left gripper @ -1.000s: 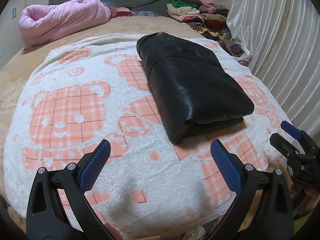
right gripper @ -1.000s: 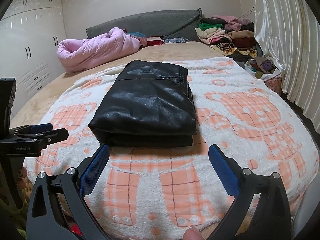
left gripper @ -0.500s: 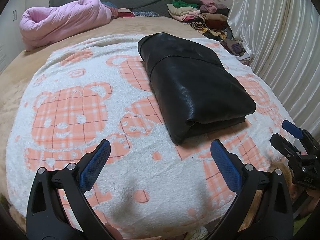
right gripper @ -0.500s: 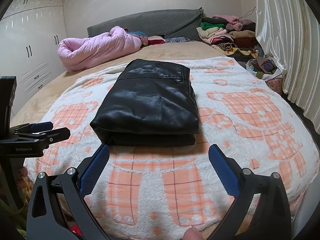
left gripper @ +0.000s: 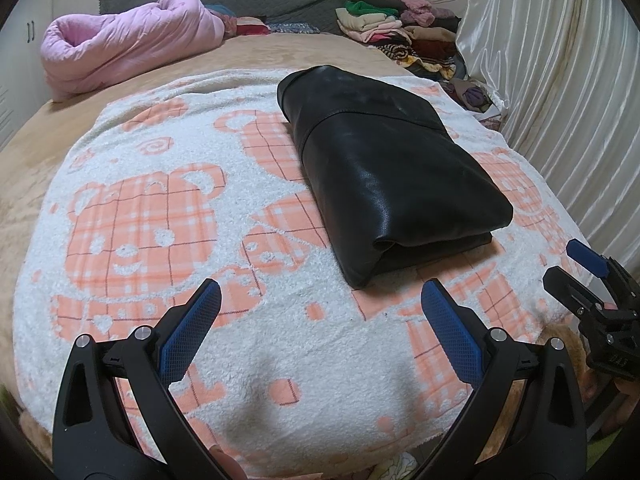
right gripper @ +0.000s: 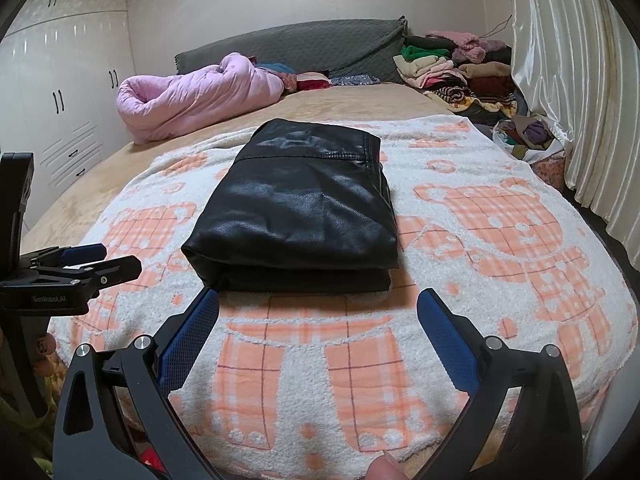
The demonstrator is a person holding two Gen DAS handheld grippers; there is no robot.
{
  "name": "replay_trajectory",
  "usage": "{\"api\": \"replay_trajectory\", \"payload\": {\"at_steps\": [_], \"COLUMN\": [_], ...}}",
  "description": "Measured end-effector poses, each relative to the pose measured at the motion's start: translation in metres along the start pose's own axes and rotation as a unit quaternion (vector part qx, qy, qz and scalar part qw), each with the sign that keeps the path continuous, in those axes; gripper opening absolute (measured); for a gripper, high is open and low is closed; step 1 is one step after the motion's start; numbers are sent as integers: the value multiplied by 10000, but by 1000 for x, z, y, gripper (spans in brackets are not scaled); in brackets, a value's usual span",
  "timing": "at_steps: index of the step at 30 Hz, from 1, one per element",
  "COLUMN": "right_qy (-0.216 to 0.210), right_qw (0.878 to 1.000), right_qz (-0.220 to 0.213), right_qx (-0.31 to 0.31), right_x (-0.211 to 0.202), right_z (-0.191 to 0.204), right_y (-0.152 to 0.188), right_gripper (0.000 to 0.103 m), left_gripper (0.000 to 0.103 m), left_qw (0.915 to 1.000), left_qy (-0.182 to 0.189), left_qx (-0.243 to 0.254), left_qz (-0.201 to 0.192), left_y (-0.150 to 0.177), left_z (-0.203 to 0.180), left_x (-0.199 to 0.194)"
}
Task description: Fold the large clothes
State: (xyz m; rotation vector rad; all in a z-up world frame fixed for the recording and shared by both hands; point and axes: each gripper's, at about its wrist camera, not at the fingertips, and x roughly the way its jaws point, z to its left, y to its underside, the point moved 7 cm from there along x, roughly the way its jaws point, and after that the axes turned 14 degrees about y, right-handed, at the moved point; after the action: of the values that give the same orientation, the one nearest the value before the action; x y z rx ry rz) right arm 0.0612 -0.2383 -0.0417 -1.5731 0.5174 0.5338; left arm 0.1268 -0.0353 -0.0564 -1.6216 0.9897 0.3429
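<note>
The folded black leather garment [right gripper: 298, 216] lies on the white-and-orange bear-patterned blanket [right gripper: 500, 240] covering the bed, its long axis running from the near edge toward the headboard. It is glossy, stacked in neat layers, a stitched seam crossing its far end. The left gripper [left gripper: 320, 320] and the right gripper [right gripper: 318, 328] hover before it, jaws spread and empty.

left gripper [left gripper: 318, 304]: jaws spread wide, empty, held level, pointing forward | right gripper [right gripper: 318, 310]: jaws spread wide, empty, level beside the left | fingertip [right gripper: 382, 468] at lower edge
</note>
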Motion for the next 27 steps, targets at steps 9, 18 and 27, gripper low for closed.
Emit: {"api": "replay_trajectory", "payload": {"at_steps": [9, 18, 27], "right_qy": [6, 7, 8], "right_qw": [10000, 10000, 10000], "right_qz": [-21, -36, -39], "right_qx": [-6, -18, -48], "right_x": [-2, -3, -5], "right_z": [0, -1, -1], "right_y": [-1, -2, -4], "right_gripper": [99, 99, 99], "left_gripper": [94, 94, 94], "left_qw": [10000, 10000, 10000], "left_qy": [-8, -12, -31], "left_qx": [0, -1, 0], "left_qz": [-5, -17, -10], "left_y": [0, 0, -1], "left_z": [0, 2, 3], "left_x": [-1, -2, -5]}}
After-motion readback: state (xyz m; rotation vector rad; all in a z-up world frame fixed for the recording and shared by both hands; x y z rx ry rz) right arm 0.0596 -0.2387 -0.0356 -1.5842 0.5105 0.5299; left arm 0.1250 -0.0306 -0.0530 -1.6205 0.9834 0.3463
